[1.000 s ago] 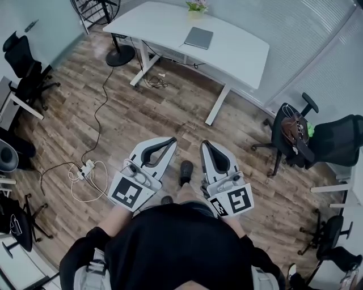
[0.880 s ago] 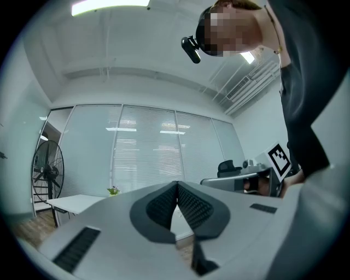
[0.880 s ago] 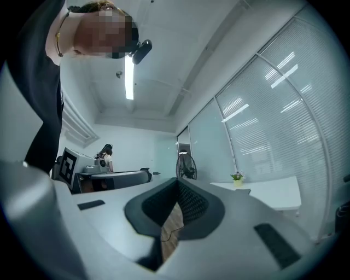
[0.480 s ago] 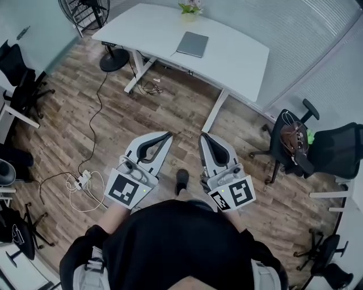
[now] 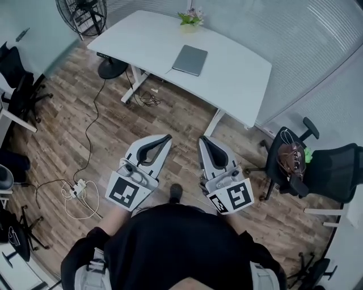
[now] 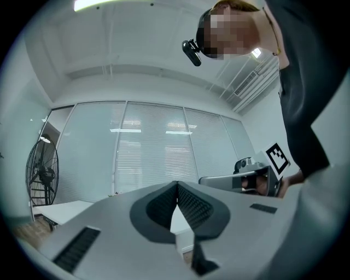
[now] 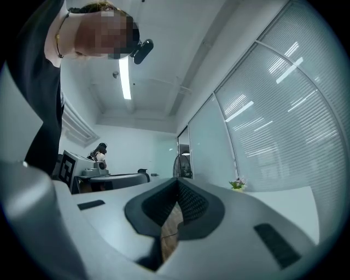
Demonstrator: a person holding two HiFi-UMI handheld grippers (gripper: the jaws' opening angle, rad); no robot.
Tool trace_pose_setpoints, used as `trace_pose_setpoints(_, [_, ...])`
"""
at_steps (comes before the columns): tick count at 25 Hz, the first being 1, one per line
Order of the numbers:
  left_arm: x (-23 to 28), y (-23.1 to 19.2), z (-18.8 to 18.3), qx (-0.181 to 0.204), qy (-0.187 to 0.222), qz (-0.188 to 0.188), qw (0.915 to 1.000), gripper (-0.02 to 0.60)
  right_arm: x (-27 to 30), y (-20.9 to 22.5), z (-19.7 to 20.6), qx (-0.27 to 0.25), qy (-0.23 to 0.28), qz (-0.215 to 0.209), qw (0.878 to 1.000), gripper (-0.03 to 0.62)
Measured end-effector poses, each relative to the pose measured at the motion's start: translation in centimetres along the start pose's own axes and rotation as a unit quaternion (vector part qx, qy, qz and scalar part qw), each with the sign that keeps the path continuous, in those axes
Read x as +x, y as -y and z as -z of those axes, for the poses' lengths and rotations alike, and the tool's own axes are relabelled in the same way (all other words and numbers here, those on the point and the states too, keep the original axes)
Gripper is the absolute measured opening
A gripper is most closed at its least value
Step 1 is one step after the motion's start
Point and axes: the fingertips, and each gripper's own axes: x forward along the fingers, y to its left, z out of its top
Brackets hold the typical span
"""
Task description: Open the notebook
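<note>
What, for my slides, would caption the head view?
Left gripper and right gripper, both shut and empty, point toward a desk holding a closed notebook and plant.

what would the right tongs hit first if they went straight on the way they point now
Probably the near edge of the white table: the right tongs, shut and empty, point toward it, with only wooden floor in between. Height is hard to judge, so they might pass over the tabletop instead.
</note>
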Motion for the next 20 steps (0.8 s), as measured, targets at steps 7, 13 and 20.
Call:
trace_pose_setpoints(7, [3.8,-0.8,0.9,-0.003,-0.005,0.005,1.0000,0.011,1.3,3.7,-0.2,0.015,0.004,0.004,1.000,0.005])
trace_pose_setpoints(13, [4.7,-1.4,0.6,0.002,-0.002,0.014,0.9999,0.011,2.0,3.9,-0.2,0.014,0.008,0.003,1.000,0.005])
trace_pose_setpoints(20, [5.6,-1.6,0.5,0.003,0.000,0.023,0.9997,0.011,2.2,4.6,-0.5,0.008,0.012,0.011,1.000,0.005])
